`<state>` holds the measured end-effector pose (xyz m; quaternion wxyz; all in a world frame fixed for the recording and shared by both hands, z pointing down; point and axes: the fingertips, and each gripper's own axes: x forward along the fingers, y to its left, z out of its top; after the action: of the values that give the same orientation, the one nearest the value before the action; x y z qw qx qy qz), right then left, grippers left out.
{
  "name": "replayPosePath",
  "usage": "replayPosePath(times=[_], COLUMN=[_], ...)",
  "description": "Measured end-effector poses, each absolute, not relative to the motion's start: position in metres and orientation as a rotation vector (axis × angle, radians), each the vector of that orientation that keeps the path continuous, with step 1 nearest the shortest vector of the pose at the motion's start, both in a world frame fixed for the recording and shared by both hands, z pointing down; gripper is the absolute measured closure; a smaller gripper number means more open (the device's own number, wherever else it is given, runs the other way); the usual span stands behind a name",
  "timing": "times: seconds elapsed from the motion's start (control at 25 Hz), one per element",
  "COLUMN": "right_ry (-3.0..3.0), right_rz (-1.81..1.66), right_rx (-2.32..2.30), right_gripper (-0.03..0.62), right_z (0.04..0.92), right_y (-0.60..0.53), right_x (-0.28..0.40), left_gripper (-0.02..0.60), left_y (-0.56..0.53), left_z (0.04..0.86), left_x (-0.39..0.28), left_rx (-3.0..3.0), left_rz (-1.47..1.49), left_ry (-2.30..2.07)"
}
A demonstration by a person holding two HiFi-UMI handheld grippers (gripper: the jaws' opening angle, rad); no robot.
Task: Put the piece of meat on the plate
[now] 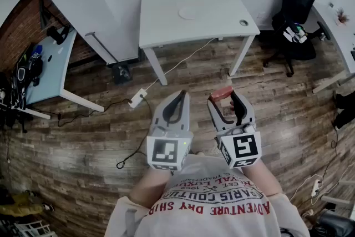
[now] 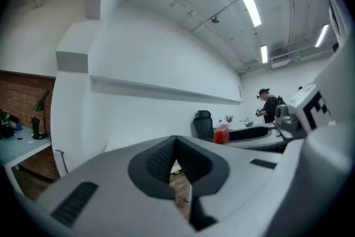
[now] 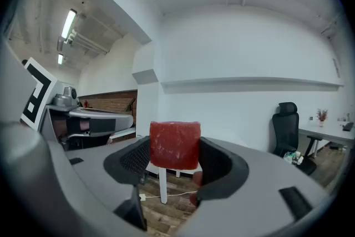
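The piece of meat [image 3: 175, 145], a red squarish block, sits clamped between the dark pads of my right gripper [image 3: 175, 148]. In the head view the meat [image 1: 221, 92] shows at the tip of the right gripper [image 1: 225, 97], held level above the wooden floor. My left gripper [image 1: 182, 95] is beside it on the left, with its jaws together and nothing in them; its own view shows the pads meeting at the tips [image 2: 176, 139]. A round white plate [image 1: 188, 12] lies on the white table [image 1: 166, 28] ahead, well beyond both grippers.
A black office chair [image 1: 297, 8] stands right of the table. A power strip [image 1: 137, 99] and cables lie on the floor between me and the table. A cluttered pale desk [image 1: 50, 66] is at the left. A person [image 2: 270, 105] stands far off.
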<state>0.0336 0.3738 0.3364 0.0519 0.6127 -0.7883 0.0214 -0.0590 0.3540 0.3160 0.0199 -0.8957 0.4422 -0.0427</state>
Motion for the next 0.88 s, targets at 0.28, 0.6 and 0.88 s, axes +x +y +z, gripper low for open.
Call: replayPosePath(times=[0.28, 0.6, 0.88], right_ry=[-2.392, -2.42, -2.411], right_rz=[0.075, 0.12, 0.168], right_rx=[1.865, 1.884, 1.88], right_gripper=[0.316, 0.316, 0.316], right_z=[0.34, 0.34, 0.349], right_y=[0.372, 0.374, 0.359], right_x=[0.039, 0.049, 0.053], left_gripper=[0.574, 0.574, 0.574], left_y=[0.355, 0.354, 0.339], left_z=[0.321, 0.324, 0.332], left_x=[-0.053, -0.044, -0.036], left_rx=[-2.79, -2.805, -2.82], left_rz=[-0.142, -0.148, -0.189], left_ry=[1.362, 1.366, 1.321])
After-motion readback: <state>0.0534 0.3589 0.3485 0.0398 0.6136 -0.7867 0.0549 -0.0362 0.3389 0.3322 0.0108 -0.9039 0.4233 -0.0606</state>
